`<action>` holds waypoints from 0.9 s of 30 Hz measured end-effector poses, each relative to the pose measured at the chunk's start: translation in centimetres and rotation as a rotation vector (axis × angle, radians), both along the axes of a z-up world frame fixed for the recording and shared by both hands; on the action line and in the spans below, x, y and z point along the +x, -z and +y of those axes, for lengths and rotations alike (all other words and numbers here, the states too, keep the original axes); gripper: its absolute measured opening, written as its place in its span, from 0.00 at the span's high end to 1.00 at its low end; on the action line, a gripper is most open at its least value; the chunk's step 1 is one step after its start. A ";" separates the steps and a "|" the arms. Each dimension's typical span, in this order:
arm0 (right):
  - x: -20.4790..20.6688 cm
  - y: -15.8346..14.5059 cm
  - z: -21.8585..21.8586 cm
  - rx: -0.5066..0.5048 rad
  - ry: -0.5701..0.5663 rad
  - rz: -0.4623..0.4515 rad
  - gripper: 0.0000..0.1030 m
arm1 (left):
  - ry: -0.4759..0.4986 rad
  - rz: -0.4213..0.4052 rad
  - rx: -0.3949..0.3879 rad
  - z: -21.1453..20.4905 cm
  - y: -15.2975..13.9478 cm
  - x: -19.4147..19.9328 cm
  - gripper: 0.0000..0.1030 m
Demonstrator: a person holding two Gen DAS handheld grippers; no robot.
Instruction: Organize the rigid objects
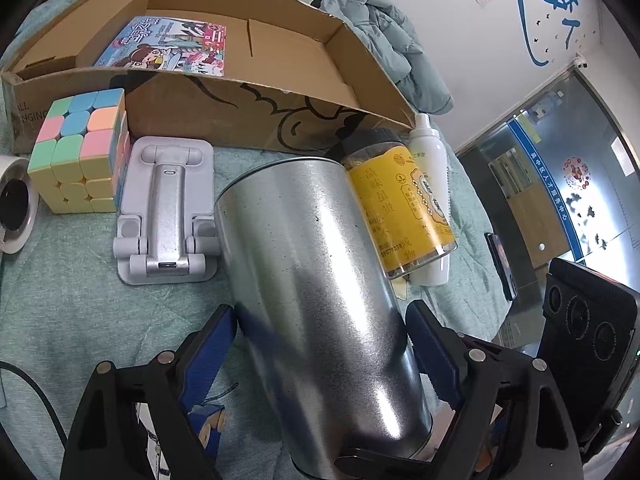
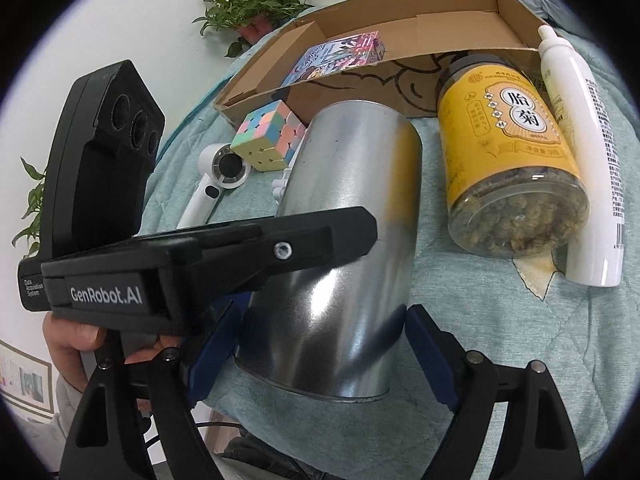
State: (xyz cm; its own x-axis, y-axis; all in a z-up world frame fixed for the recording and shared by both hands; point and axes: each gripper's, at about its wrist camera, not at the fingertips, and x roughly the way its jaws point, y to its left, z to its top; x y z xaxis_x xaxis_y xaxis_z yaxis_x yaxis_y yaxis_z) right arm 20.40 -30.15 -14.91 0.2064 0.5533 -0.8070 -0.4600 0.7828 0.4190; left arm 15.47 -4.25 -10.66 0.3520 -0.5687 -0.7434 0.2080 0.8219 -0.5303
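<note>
A silver metal tin (image 1: 320, 288) lies between the blue pads of my left gripper (image 1: 324, 344), which is shut on it. In the right wrist view the same tin (image 2: 344, 240) sits between the pads of my right gripper (image 2: 320, 344), whose jaws are wide and touch or nearly touch its sides. The left gripper's body (image 2: 200, 256) crosses in front of the tin there. An open cardboard box (image 1: 224, 120) holding a colourful booklet (image 1: 168, 46) stands behind.
On the green quilt (image 1: 80, 288): a pastel puzzle cube (image 1: 80, 152), a grey folding phone stand (image 1: 166, 208), a yellow-labelled jar (image 2: 512, 152), a white spray bottle (image 2: 584, 160), a white handheld fan (image 2: 224, 172). A jacket (image 1: 384, 40) and potted plant (image 2: 256, 4) lie beyond.
</note>
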 end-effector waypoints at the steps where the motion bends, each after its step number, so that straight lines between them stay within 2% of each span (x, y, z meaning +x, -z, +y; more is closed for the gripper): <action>1: 0.0 0.0 -0.1 0.005 0.003 0.000 0.18 | 0.001 -0.002 0.001 -0.1 0.0 0.0 0.18; 9: -0.2 -0.5 -0.5 0.029 0.010 -0.024 0.19 | 0.005 -0.064 0.024 -0.5 -1.7 -0.6 0.19; 17: -0.2 -2.7 -0.8 0.059 0.000 -0.094 0.19 | -0.023 -0.134 0.022 0.3 -4.4 -0.9 0.19; 27: 0.3 -4.3 -0.3 0.063 -0.004 -0.151 0.19 | -0.027 -0.176 0.012 1.1 -6.5 -0.4 0.20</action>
State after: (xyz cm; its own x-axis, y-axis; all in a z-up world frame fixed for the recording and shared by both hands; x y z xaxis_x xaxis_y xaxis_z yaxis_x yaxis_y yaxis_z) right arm 20.74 -30.40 -10.57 0.3203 0.6033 -0.7304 -0.5248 0.7549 0.3933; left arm 15.11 -3.14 -4.17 0.4925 -0.5488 -0.6755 0.2747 0.8345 -0.4776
